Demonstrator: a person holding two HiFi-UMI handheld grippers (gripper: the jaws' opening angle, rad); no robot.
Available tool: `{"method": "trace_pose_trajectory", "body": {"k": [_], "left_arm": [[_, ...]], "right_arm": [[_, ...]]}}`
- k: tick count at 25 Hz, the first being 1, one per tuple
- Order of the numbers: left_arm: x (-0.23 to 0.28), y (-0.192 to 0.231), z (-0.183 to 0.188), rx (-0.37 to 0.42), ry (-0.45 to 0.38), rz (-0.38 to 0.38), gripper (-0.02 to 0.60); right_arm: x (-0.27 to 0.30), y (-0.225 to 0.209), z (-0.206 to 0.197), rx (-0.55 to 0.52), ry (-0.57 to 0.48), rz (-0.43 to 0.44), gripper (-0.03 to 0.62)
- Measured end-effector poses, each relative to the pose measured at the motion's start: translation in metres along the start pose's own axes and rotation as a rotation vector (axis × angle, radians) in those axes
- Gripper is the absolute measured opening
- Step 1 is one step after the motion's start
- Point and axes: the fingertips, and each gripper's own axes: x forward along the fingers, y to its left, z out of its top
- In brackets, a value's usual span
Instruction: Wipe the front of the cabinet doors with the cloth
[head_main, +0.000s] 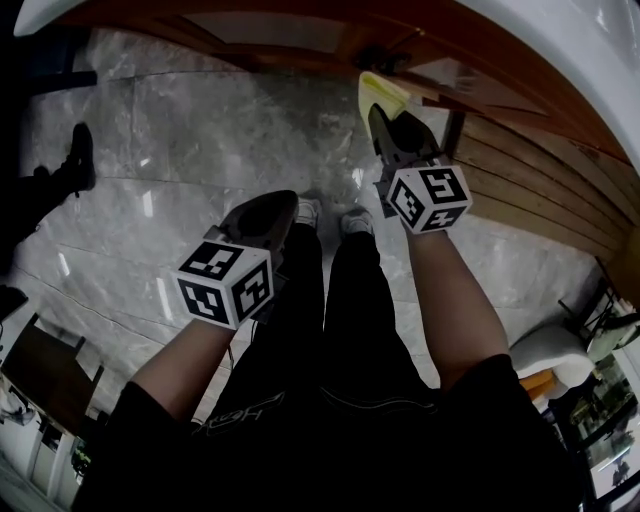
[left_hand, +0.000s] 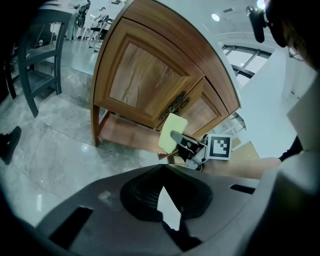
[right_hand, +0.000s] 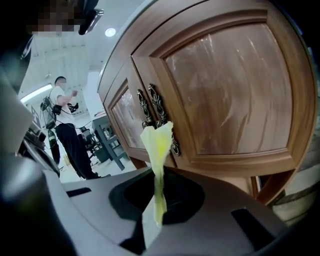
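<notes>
Fingers of right gripper pinch an upright, folded pale-yellow cloth.

1. In the head view the cabinet runs off the top and right edges, so only a curved strip of its front shows.
2. In that view the left gripper and the right gripper hide their jaws under their own bodies.
3. In the right gripper view the cloth covers the lower part of the door handles.
4. The person at the far left is too small to make out.
5. In the left gripper view the left edge cuts off the chair.
</notes>
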Motion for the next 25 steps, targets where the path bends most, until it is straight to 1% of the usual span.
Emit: {"method": "trace_pose_trajectory", "body": {"k": [4, 8, 16, 25], "left_arm": [[-0.007, 0.014, 0.006, -0.023, -0.018, 0.016, 0.006], [-0.007, 0.015, 0.006, -0.029, -0.015, 0.010, 0.006], [-0.001, 0.002, 0.006, -0.011, 0.006, -0.011, 0.006], [0.018, -0.025, 0.003, -0.029, 0.017, -0.025, 0.006]], "right_arm": [[0.014, 0.003, 0.000, 0.016, -0.001, -0.005, 0.041], [0.020, -0.006, -0.002, 0.040, 0.002, -0.025, 0.041], [0.017, -0.031, 0.003, 0.096, -0.022, -0.063, 0.041], [-0.008, -0.066, 0.001, 0.145, -0.049, -0.092, 0.041]]}}
